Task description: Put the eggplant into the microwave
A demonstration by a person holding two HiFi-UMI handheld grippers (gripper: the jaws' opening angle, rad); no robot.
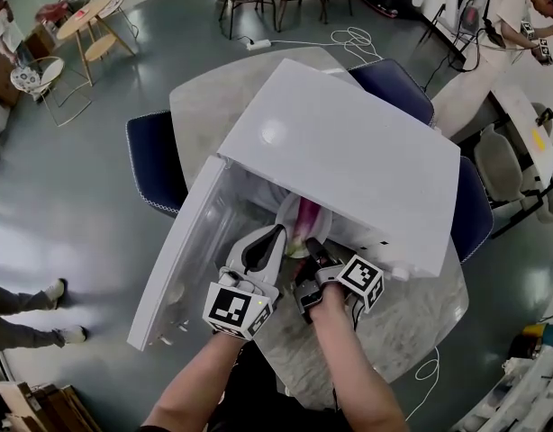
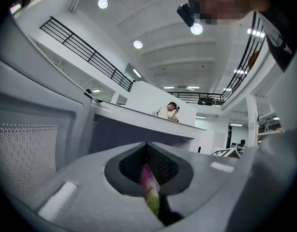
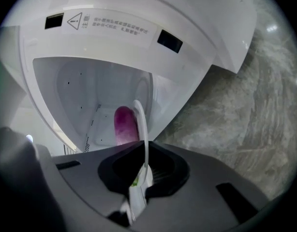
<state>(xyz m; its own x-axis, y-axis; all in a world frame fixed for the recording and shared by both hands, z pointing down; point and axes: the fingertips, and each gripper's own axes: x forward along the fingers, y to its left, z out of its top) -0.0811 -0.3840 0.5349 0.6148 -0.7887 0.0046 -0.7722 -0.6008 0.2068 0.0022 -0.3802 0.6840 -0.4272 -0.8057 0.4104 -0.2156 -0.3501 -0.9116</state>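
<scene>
The open door [image 1: 173, 277] of the microwave [image 1: 349, 151] walls off the left of the cavity [image 3: 76, 91], while the left claw [image 1: 275, 234], right claw [image 1: 311, 247] and a plate [image 3: 142, 129] bearing the eggplant [image 3: 124, 124] crowd its mouth. Bare surface [image 3: 245, 95] lies open to the oven's right.

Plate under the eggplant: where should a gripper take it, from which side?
Grip the plate by its near rim, from the microwave's open front: the thin edge fits between jaws, the eggplant fills the middle, cavity walls block other sides. The right gripper pinches there.
</scene>
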